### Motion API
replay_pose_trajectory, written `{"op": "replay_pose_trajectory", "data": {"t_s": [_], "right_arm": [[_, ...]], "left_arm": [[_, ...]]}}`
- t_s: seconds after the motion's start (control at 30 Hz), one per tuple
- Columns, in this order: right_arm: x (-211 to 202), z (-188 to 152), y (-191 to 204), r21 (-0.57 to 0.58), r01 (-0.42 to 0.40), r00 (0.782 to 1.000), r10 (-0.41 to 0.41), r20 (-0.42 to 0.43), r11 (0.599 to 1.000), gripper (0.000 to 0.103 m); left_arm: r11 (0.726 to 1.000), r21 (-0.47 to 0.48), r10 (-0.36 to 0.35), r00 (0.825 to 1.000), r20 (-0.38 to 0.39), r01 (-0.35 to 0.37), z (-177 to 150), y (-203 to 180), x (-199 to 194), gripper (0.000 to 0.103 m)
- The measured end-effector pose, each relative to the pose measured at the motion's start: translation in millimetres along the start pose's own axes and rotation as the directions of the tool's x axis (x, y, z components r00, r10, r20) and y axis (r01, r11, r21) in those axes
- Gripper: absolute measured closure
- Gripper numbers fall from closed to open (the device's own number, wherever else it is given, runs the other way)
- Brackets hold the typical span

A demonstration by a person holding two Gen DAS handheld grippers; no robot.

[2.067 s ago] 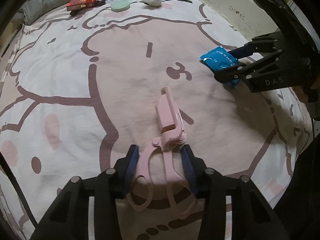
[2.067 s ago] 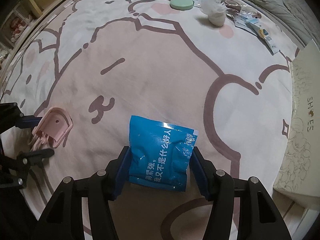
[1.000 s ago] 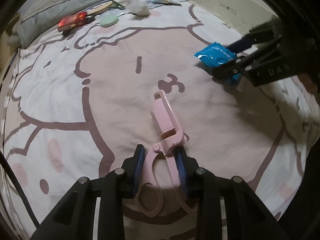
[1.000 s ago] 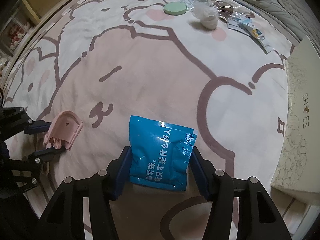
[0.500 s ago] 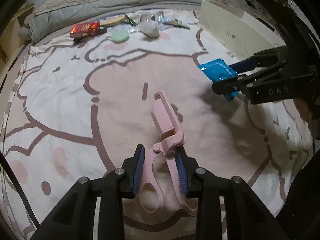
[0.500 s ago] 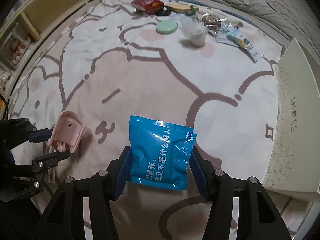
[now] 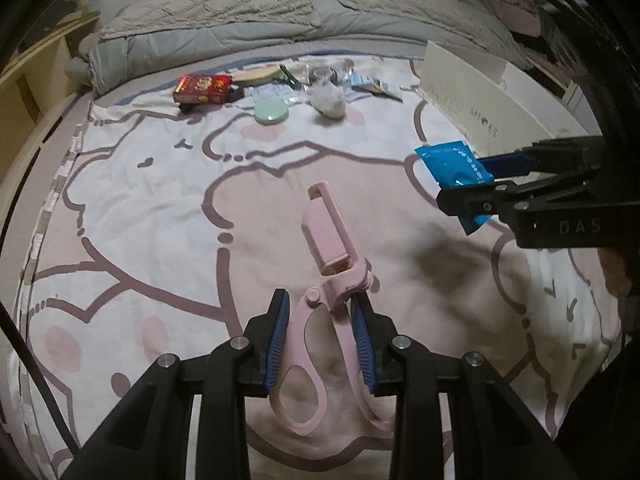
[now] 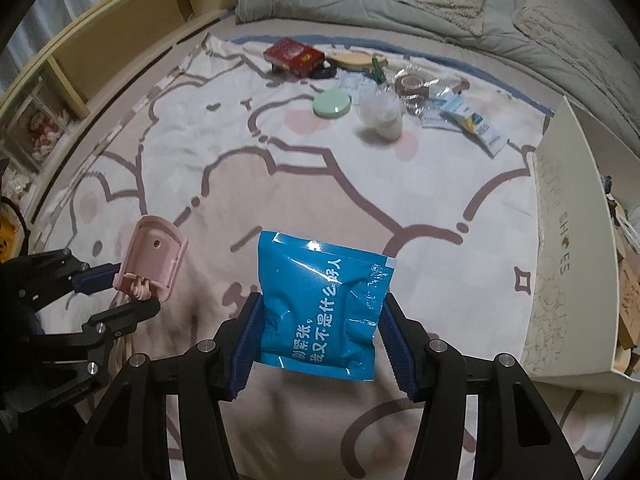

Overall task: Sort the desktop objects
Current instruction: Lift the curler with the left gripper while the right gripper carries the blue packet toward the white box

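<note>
My left gripper (image 7: 320, 316) is shut on a pink eyelash curler (image 7: 329, 240), gripping its handles and holding it above the cartoon-print blanket (image 7: 160, 208). The curler's capped head points away from me. In the right wrist view the curler (image 8: 154, 258) and the left gripper (image 8: 120, 292) show at the left. My right gripper (image 8: 320, 320) is shut on a blue foil packet (image 8: 320, 300) with white lettering, also lifted off the blanket. In the left wrist view that packet (image 7: 454, 172) hangs at the right in the right gripper (image 7: 468, 182).
A white shoe box (image 8: 568, 248) stands open at the right edge. At the far end lie a red box (image 8: 294, 56), a green round disc (image 8: 332, 105), a clear cup of cotton swabs (image 8: 380, 114), a tape roll, a tube and sachets. Grey bedding (image 7: 240, 20) lies beyond.
Both grippers have risen with their loads; the curler and the packet are off the blanket, and more of the far bedding and the box has come into view.
</note>
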State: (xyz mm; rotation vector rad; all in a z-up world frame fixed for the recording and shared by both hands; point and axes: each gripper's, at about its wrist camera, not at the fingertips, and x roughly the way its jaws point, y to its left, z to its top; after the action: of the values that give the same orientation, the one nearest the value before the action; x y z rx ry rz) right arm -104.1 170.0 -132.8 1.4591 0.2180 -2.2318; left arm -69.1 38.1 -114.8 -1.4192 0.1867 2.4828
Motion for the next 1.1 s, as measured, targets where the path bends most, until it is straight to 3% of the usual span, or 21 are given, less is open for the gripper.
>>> {"op": "replay_pose_trajectory", "data": {"t_s": [0.27,0.5,0.9,1.1], "right_arm": [[-28,7,6,0.038,-0.004,0.996,0.000,0.094,0.999,0.045],[-66,11,-3,0.071,0.002,0.975,-0.018,0.219,0.997,0.045],[-119,17,-56,0.204,0.052,0.909,-0.131,0.397,0.978,0.045],[-142,18,-88,0.275,0.136,0.849,-0.255,0.463,0.952,0.045]], "left_arm": [[1.000,-0.025,0.011,0.997,0.072,-0.009,10,5,-22,0.071],[0.999,-0.043,0.030,0.989,0.146,-0.024,19,14,-44,0.071],[0.998,-0.045,0.042,0.969,0.244,-0.032,41,8,-69,0.071],[0.999,-0.047,0.028,0.963,0.269,-0.016,55,-3,-71,0.071]]}}
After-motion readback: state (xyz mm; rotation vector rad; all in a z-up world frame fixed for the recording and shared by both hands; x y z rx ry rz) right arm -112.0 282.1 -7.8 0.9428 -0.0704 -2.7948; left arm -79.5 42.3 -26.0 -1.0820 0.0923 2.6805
